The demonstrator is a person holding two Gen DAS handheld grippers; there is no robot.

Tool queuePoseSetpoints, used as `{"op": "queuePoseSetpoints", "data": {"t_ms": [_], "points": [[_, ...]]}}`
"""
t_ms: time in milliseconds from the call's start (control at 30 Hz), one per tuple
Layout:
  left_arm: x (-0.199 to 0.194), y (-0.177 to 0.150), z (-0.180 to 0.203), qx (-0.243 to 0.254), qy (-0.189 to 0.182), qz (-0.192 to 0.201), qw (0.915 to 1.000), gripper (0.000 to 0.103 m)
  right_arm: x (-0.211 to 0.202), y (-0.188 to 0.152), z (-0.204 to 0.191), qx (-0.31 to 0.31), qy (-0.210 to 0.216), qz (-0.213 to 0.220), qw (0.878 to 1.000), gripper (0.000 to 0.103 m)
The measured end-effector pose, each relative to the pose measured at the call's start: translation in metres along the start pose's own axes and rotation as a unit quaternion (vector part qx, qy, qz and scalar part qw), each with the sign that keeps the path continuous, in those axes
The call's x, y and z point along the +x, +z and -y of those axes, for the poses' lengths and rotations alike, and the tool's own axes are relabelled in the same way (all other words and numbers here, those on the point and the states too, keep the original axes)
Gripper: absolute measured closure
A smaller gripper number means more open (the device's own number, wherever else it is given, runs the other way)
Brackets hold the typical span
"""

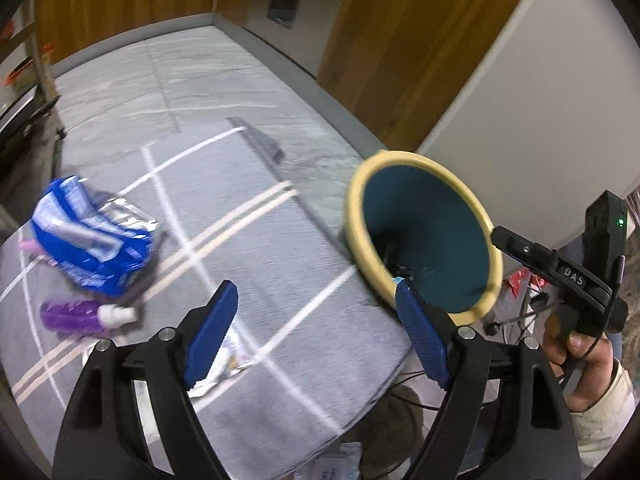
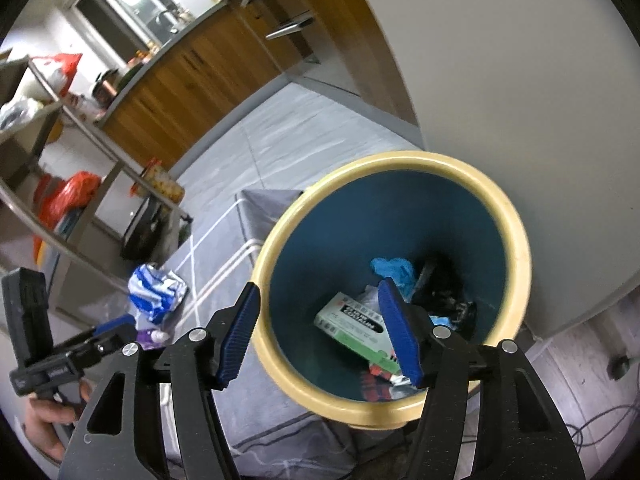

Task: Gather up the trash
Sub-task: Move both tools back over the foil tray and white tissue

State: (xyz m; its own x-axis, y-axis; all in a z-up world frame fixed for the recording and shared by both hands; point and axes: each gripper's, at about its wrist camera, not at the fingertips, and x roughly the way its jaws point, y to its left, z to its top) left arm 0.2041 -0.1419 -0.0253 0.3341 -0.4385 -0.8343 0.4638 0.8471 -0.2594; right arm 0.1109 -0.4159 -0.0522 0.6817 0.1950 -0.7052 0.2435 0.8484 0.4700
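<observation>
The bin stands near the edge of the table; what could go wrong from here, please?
1. The bin sits close to the corner of the grey table; a nudge from the open right gripper above it might tip it off.
2. The purple bottle lies on its side and could roll when the open left gripper reaches for it.

My left camera looks down along my left gripper (image 1: pixel 316 336) onto the grey cloth (image 1: pixel 240 216), close above it, with the bin (image 1: pixel 424 236) at its right. My right camera tilts steeply down from close above the bin (image 2: pixel 394 280), straight into its mouth. Both views share the bin, the cloth and the blue wrapper (image 1: pixel 92 236) (image 2: pixel 156 292).
</observation>
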Motion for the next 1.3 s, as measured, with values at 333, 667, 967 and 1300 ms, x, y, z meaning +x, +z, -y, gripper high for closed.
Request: {"op": "queuePoseSetpoints", "data": {"t_ms": [333,667,967,1300], "points": [[-0.021,-0.028,-0.063,-0.047,0.034,0.002,0.9983,0.023,0.016,-0.009,-0.035,-0.044,0.012,-0.023,0.999,0.04],[-0.033,-0.065,-0.111,-0.071,0.079,-0.008,0.9943,0.013,0.035,-0.02,-0.07,-0.081,0.03,-0.051,0.995,0.04],[-0.017,-0.091,-0.144,-0.073,0.136,-0.048,0.9868,0.013,0.055,-0.04,-0.109,-0.127,0.039,-0.08,0.988,0.04],[0.009,-0.098,-0.162,-0.079,0.159,-0.079,0.9808,0.013,0.061,-0.053,-0.123,-0.148,0.047,-0.095,0.983,0.04]]}}
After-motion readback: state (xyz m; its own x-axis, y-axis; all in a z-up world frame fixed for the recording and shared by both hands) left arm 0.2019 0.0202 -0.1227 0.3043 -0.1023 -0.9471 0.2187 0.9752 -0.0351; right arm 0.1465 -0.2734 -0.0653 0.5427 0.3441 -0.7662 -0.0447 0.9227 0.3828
